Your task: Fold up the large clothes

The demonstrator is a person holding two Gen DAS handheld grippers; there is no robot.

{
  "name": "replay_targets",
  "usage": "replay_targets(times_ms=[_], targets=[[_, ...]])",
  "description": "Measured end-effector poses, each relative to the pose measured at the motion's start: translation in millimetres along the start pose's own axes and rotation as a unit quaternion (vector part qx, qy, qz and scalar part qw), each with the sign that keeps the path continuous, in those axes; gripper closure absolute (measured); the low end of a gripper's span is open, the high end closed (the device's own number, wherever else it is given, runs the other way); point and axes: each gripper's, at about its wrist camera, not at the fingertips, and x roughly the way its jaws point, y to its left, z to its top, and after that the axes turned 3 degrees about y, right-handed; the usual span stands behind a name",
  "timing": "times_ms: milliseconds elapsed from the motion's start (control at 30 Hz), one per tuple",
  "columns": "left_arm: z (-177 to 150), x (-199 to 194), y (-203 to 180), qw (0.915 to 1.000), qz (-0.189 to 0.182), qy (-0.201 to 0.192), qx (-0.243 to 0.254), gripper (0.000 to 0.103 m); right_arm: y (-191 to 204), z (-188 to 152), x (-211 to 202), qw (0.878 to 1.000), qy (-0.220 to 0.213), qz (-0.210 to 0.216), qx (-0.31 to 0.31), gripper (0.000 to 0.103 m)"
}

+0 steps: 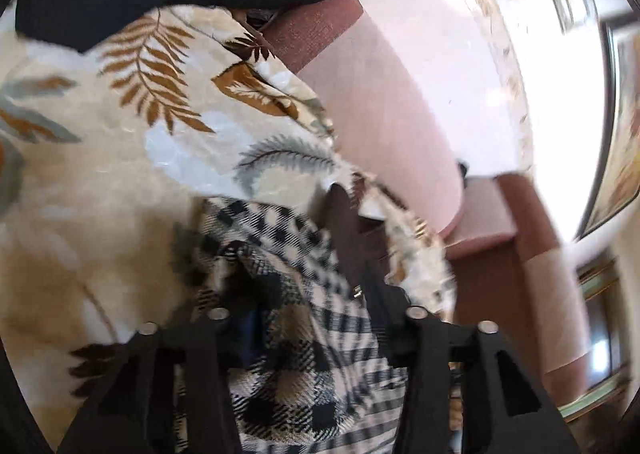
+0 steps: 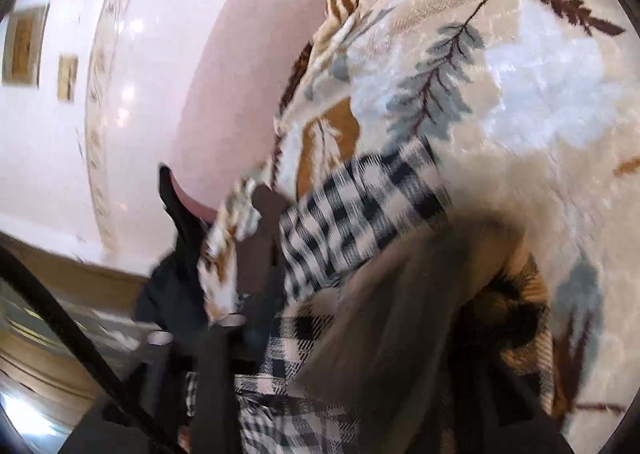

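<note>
A cream bedspread (image 1: pixel 100 189) printed with brown, ochre and grey fern leaves covers most of the left wrist view and the right-hand part of the right wrist view (image 2: pixel 540 101). A pink bed base (image 1: pixel 392 121) runs beside its edge, with a darker maroon panel (image 1: pixel 316 29) at one end. A white glossy floor (image 1: pixel 480 53) with a faint patterned border lies beyond; in the right wrist view it shows at left (image 2: pixel 52 157). Small gold-framed insets (image 2: pixel 24 43) sit in it. A black cable (image 2: pixel 76 338) crosses the lower left of the right wrist view. Both views are blurred.
</note>
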Motion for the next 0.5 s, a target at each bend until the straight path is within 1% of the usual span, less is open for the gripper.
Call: replay_targets(times_ms=[33, 67, 167, 233, 300, 367, 400, 500], targets=[[2, 2, 4, 0.9998, -0.009, -0.003, -0.015, 0.053, -1, 4, 1, 1.000, -0.014, -0.007, 0.001, 0.038], [4, 4, 8, 0.9995, -0.016, -0.005, -0.028, 0.053, -1, 6, 2, 1.000, -0.018, -0.010, 0.002, 0.038], [8, 9, 21, 0.9968, -0.038, -0.009, -0.070, 0.052, -8, 15, 5, 1.000, -0.022, -0.021, 0.007, 0.038], [10, 11, 27, 0.9946, -0.048, -0.012, -0.092, 0.051, -6, 17, 5, 0.999, -0.028, -0.034, -0.002, 0.038], [10, 11, 29, 0.9946, -0.044, -0.014, -0.092, 0.050, -2, 19, 5, 0.998, -0.032, -0.045, -0.013, 0.038], [9, 10, 26, 0.9959, -0.031, -0.021, -0.083, 0.050, 3, 19, 4, 0.998, -0.037, -0.054, -0.026, 0.037], [9, 9, 24, 0.9964, -0.025, -0.026, -0.077, 0.048, 7, 18, 3, 0.997, -0.038, -0.060, -0.035, 0.036], [10, -5, 20, 0.9960, -0.008, -0.059, -0.066, 0.040, 16, 15, 2, 0.995, -0.043, -0.075, -0.057, 0.035]])
